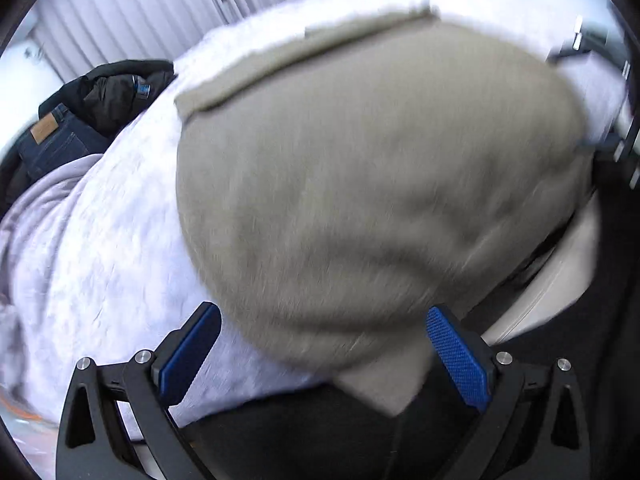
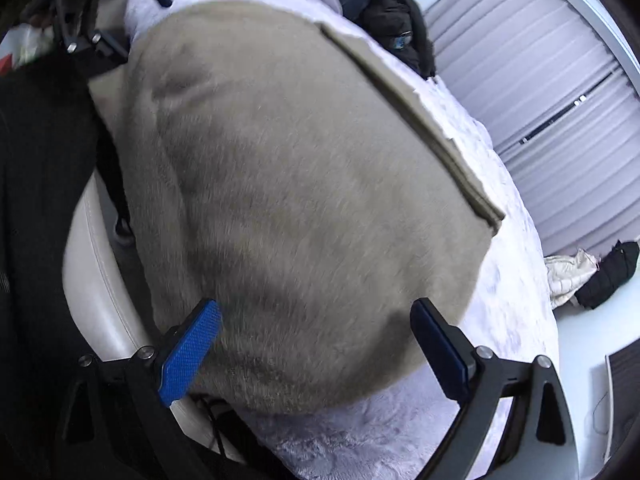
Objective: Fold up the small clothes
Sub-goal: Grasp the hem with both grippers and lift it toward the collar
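A taupe-grey garment (image 1: pixel 360 184) lies spread on a pale lilac blanket (image 1: pixel 104 264), its near part hanging over the bed's edge. It fills the right wrist view too (image 2: pixel 280 200). My left gripper (image 1: pixel 324 328) is open, its blue pads on either side of the garment's near left corner. My right gripper (image 2: pixel 316 328) is open, its blue pads on either side of the garment's near right part. The left gripper also shows at the top left of the right wrist view (image 2: pixel 92 40). Neither gripper holds cloth.
Dark jeans (image 1: pixel 52 140) and a black jacket (image 1: pixel 116 92) are piled at the far end of the bed. White slatted blinds (image 2: pixel 540 120) stand behind. A cream padded bed frame (image 2: pixel 100 280) runs along the near edge. White and black clothes (image 2: pixel 592 272) lie on the floor.
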`<state>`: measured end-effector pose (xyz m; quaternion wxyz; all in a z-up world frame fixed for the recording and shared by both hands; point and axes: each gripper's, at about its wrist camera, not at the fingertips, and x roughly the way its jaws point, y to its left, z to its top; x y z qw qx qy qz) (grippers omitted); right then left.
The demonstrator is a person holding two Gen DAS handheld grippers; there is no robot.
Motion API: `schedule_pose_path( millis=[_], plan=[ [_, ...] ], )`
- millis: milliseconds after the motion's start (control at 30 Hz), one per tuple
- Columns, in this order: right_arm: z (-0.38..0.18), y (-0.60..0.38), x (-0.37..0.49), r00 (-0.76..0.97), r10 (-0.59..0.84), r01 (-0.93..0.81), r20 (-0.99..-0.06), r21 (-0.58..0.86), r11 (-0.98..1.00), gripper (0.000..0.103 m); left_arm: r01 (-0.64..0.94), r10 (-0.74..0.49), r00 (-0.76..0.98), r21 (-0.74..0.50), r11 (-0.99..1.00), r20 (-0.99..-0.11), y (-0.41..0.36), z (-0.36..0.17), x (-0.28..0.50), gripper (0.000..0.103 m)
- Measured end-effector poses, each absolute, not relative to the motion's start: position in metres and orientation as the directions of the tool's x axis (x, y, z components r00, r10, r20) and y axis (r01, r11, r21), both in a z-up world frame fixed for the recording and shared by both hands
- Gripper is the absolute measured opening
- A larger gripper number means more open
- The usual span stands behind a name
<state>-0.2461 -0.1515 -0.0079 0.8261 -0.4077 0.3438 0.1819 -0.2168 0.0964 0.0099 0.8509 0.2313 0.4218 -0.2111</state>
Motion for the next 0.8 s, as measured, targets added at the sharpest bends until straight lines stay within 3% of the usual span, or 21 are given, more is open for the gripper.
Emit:
schedule_pose_path(
  millis=[133,300,433,567,633,800],
  plan=[
    [0.023,-0.128,-0.238,0.722,0.171,-0.572,-0.67,-0.441,0.691,0.097,0.566,-0.3,0.538,0.074,0.821,-0.787,0.073,0.018,-0.184,0.103],
    [-0.01,-0.101,-0.223,0.73,0.093,-0.544,-0.678,-0.492,0.68,0.097,0.51,-0.064,0.573,0.294,0.809,-0.817,0.052,-0.025,-0.189,0.103],
    [-0.027,-0.144,-0.241,0.717,0.042,-0.517,-0.695,-0.491,0.701,0.098,0.477,0.023,0.559,0.344,0.809,-0.829,0.078,-0.037,-0.208,0.103],
    [-0.013,-0.182,-0.266,0.687,0.018,-0.502,-0.726,-0.457,0.734,0.098,0.411,-0.108,0.458,0.102,0.906,-0.883,0.125,-0.031,-0.216,0.103],
    [-0.002,-0.202,-0.275,0.643,0.075,-0.51,-0.763,-0.352,0.785,0.098,0.392,-0.198,0.425,-0.018,0.92,-0.883,0.137,-0.028,-0.212,0.103],
    [-0.011,-0.247,-0.278,0.521,0.258,-0.49,-0.813,-0.038,0.871,0.098,0.451,-0.285,0.387,-0.089,0.888,-0.877,0.12,-0.028,-0.211,0.103]
  ],
)
